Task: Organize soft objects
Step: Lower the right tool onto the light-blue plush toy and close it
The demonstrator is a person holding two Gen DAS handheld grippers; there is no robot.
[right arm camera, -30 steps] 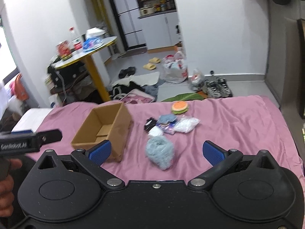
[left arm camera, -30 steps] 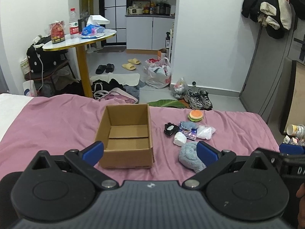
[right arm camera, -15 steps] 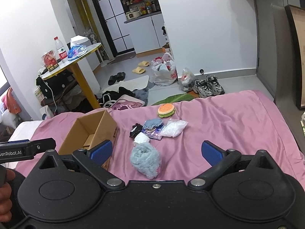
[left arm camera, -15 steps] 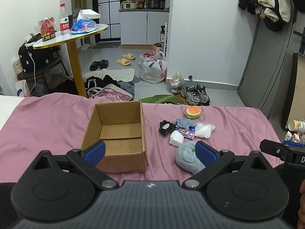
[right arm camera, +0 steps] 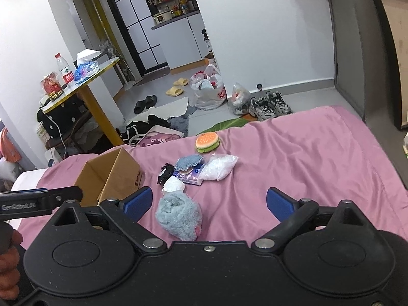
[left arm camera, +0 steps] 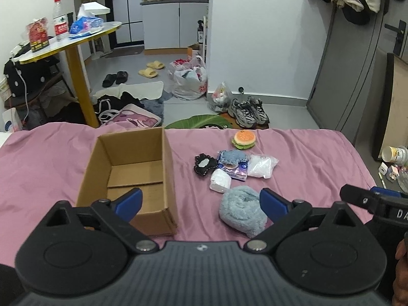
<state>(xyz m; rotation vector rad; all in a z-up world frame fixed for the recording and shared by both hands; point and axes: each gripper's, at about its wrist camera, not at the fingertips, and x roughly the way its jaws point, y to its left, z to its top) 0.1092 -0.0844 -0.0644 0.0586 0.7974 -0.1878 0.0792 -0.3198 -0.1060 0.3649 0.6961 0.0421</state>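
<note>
The bed [left arm camera: 306,158], spread with a pink sheet, serves as the work surface. The box [left arm camera: 132,168] stands on it open and empty, left of the soft items, evidently placed there to receive them. The blue plush [right arm camera: 178,216] lies nearest the grippers, just right of the box, so it is probably the first pick. Beyond it a cluster lies close together: white bag [left arm camera: 262,165], tissue pack [left arm camera: 233,165], white wad [left arm camera: 219,182], black pouch [left arm camera: 204,164], with the burger toy [left arm camera: 243,139] farthest. The left gripper [left arm camera: 201,201] is released and empty; its jaws have just been closing slightly, straddling the box's near corner and the plush's left part. The right gripper [right arm camera: 209,201] is likewise released, its jaws narrowing slightly, with the plush low between them, untouched. The box's near wall stands beside the plush and may obstruct a left-hand approach.
</note>
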